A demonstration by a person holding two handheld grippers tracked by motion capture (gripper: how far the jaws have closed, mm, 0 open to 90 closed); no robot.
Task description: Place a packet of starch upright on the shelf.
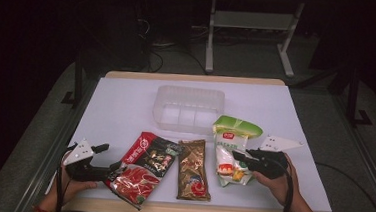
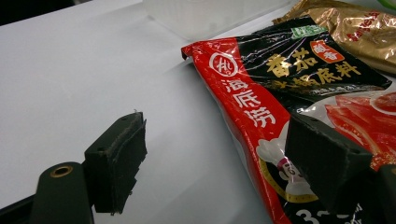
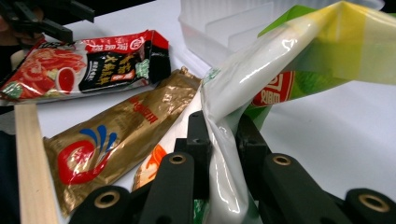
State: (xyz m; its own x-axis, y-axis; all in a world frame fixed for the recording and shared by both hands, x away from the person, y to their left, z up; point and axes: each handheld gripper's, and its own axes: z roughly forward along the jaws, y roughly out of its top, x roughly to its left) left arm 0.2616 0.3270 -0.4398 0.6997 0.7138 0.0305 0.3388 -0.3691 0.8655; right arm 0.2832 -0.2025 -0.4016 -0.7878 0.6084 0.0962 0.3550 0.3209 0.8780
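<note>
Right gripper (image 3: 219,140) jaws narrow, pinching edge of green-white packet (image 1: 230,149), near front right edge of table (image 1: 126,106). Packet creased in grip.
Left gripper (image 2: 219,163) jaws wide, one jaw over edge of red packet (image 2: 299,93), front left; not clamped.
Judgement: lift slowly, keep pinch firm, carry over clear bin (image 1: 188,108) at table centre, watch slip.

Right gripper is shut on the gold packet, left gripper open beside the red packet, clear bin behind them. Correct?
Not quite. The right gripper is shut on the white-green packet, not the gold packet, which lies untouched beside it; the right gripper view shows this. The rest holds: left gripper open by the red packet, clear bin behind.
</note>
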